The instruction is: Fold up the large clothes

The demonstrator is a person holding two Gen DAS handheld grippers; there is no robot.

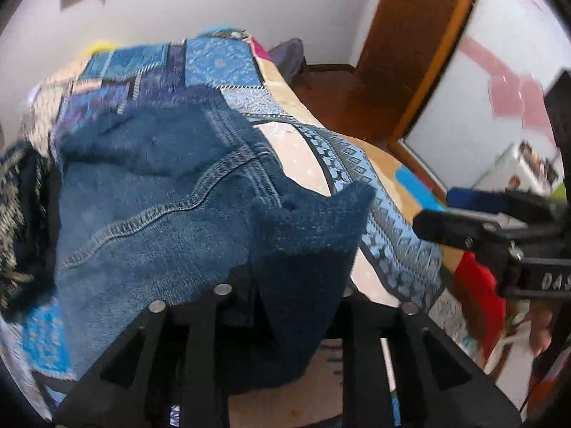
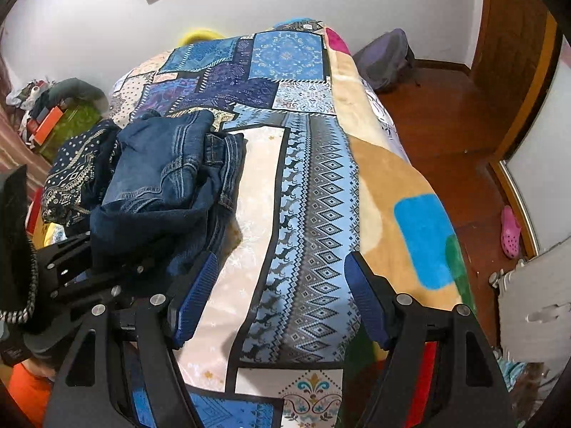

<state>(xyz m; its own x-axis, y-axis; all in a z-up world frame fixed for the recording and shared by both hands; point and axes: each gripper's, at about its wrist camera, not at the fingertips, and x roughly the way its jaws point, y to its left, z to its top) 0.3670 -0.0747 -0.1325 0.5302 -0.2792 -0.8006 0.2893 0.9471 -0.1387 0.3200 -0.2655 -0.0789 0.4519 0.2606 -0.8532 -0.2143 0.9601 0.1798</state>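
Observation:
A pair of dark blue jeans (image 1: 150,185) lies bunched on the patterned bed cover; it also shows in the right wrist view (image 2: 167,174) at the left side of the bed. My left gripper (image 1: 285,285) is shut on a fold of the jeans and holds it lifted; it shows in the right wrist view (image 2: 107,260) at the left. My right gripper (image 2: 278,296) is open and empty above the bed cover, to the right of the jeans. Its blue-padded fingers (image 1: 474,201) show at the right of the left wrist view.
The bed (image 2: 410,192) has a blue patchwork cover. A navy patterned garment (image 2: 71,174) lies left of the jeans. A dark backpack (image 2: 385,57) leans by the wall, a pink shoe (image 2: 510,232) lies on the wooden floor, and a wooden door (image 1: 417,35) stands right.

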